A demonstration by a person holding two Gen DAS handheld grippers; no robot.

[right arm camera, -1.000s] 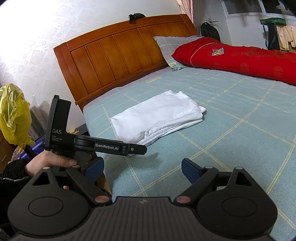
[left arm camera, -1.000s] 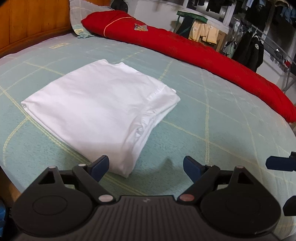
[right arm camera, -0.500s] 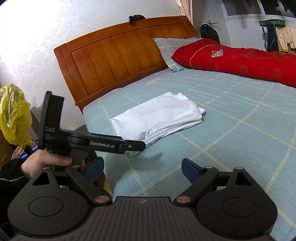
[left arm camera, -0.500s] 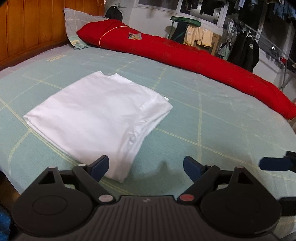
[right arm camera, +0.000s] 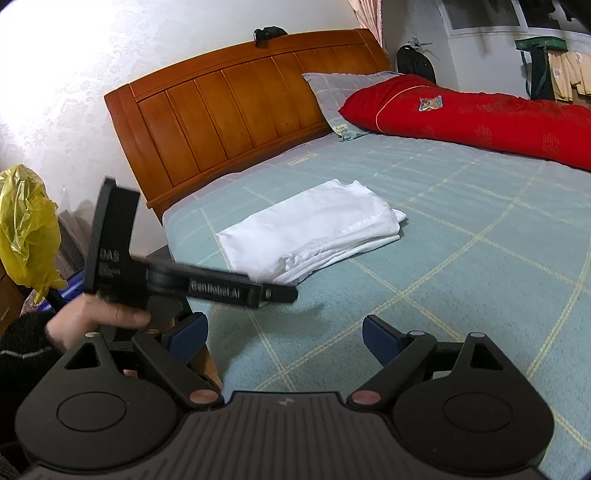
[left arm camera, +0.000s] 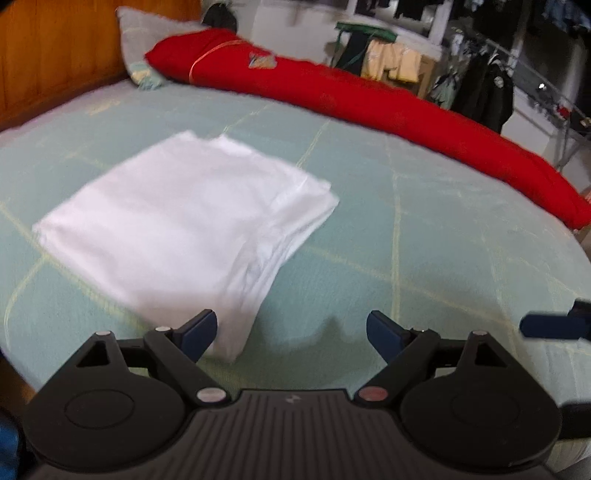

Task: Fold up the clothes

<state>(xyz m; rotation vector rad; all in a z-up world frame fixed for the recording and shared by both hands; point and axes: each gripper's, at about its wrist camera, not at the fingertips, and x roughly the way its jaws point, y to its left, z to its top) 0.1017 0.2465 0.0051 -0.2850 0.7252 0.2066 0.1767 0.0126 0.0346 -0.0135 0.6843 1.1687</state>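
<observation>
Folded white garment (left arm camera: 184, 225) on bed (left arm camera: 424, 236)

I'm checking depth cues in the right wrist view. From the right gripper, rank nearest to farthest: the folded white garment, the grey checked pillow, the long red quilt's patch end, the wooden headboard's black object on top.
1. Folded white garment, just ahead, slightly left of the right gripper.
2. Grey checked pillow and long red quilt's patch end, side by side at the bed's head: too close to call.
3. Black object atop the wooden headboard.

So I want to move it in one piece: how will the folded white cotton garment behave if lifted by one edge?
The folded white cotton garment would probably sag and unfold: its stacked layers look loose at the open edge. It likely feels light, lying thin and flat on the green checked bedsheet.
</observation>
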